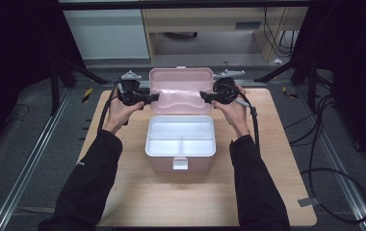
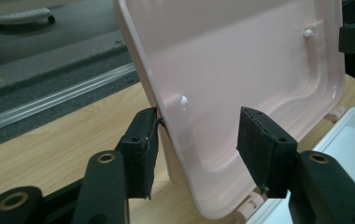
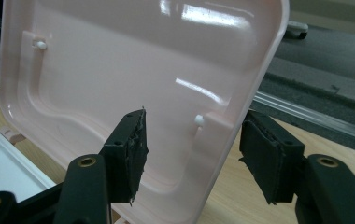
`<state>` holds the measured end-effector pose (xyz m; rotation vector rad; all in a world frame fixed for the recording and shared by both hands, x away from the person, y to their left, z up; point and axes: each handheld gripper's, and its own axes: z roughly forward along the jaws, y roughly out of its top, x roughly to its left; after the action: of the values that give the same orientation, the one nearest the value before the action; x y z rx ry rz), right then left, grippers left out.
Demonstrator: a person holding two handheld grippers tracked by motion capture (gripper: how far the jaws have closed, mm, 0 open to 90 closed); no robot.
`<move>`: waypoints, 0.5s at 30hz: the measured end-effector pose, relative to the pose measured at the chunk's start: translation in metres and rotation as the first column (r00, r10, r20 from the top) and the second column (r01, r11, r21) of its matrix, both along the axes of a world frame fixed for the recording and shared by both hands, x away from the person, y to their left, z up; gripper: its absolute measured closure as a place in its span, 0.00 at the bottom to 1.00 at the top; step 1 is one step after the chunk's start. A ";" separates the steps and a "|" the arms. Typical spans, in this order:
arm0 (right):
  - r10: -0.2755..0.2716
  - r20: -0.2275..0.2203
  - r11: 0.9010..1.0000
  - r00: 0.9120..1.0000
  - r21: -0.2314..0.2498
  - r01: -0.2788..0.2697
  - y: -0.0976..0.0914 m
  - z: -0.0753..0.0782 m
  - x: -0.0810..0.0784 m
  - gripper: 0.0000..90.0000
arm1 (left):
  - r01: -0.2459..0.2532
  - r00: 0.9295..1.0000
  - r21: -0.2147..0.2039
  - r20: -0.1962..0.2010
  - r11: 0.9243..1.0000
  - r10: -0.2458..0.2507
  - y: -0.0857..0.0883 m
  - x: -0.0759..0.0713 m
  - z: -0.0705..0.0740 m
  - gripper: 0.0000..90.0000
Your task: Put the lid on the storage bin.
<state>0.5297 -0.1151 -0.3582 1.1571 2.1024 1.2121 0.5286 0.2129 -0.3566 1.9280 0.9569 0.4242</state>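
A pink box (image 1: 181,166) stands mid-table, a white divided tray (image 1: 180,137) inside it. Its lid (image 1: 181,91) is raised upright at the back. My left gripper (image 1: 154,96) is at the lid's left edge and my right gripper (image 1: 203,96) at its right edge. In the left gripper view the lid (image 2: 241,60) edge passes between the open jaws of my left gripper (image 2: 199,140), the outer pad (image 2: 140,149) nearly touching it. In the right gripper view the lid (image 3: 119,60) edge sits between the spread jaws of my right gripper (image 3: 192,154), neither pad pressing on it.
The wooden table (image 1: 272,168) has bare room on both sides of the box and in front of it. A white latch (image 1: 180,163) hangs on the box front. Black cables (image 1: 335,183) lie on the floor at the right. A desk (image 1: 210,24) stands behind.
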 end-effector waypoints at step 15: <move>0.009 0.040 0.999 0.999 -0.042 -0.007 -0.001 0.021 -0.028 0.48 | 0.007 0.999 0.034 0.053 0.999 -0.009 -0.003 -0.025 0.017 0.57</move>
<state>0.5019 -0.1158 -0.3376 1.0981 2.0942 1.1797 0.5039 0.2099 -0.3391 1.9406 0.9125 0.4867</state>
